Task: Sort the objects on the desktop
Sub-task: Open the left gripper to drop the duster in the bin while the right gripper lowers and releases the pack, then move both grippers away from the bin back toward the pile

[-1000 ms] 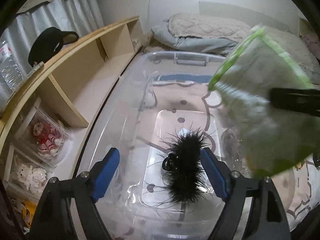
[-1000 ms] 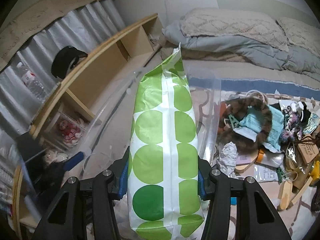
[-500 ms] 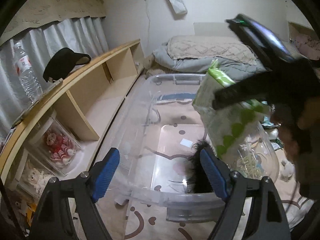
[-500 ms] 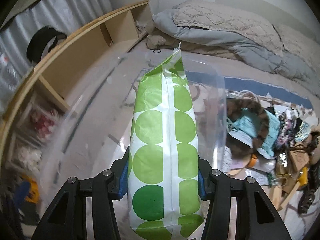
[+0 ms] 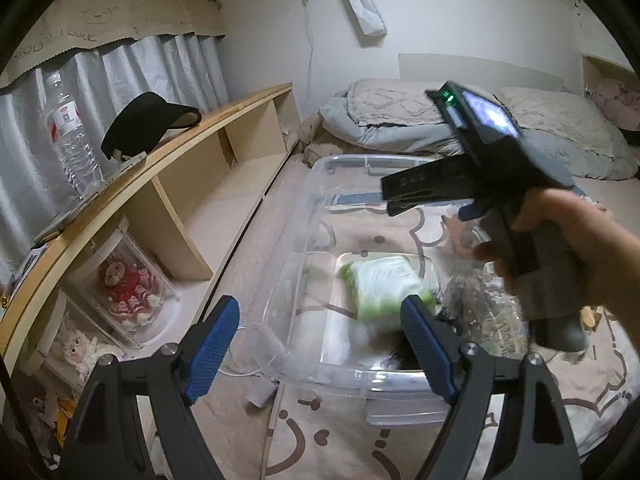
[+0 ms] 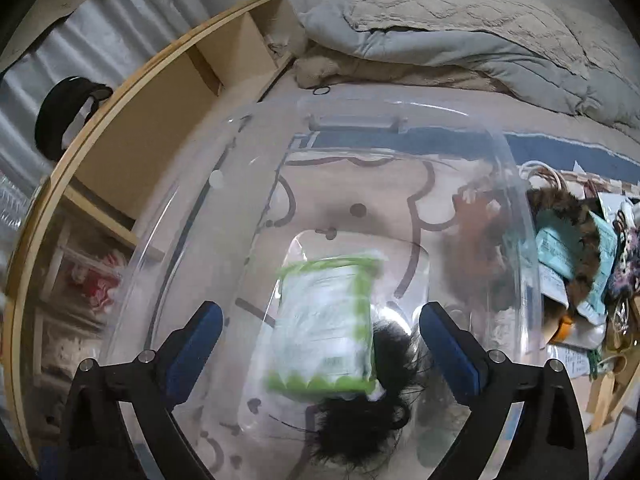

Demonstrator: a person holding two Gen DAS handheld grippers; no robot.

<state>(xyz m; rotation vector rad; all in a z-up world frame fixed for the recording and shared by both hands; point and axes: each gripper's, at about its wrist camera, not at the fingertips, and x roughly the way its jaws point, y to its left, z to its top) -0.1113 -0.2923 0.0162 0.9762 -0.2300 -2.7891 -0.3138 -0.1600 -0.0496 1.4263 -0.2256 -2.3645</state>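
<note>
Green-white pack (image 6: 326, 330) + black fluffy item (image 6: 368, 420) in clear bin (image 6: 516, 208); both tools released, R spreading.

Inside the clear bin (image 6: 516, 184), the green-and-white pack (image 6: 324, 332) was smeared by motion blur, its print unreadable. It hid part of the black furry thing (image 6: 360, 432), perhaps a hairpiece.

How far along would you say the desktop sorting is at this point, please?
Done: the black furry item and the green-dotted packet are inside the clear bin. In hand: nothing; the right gripper is opening above the packet, and the left gripper is open too. Left: the clutter pile beside the bin.
</note>
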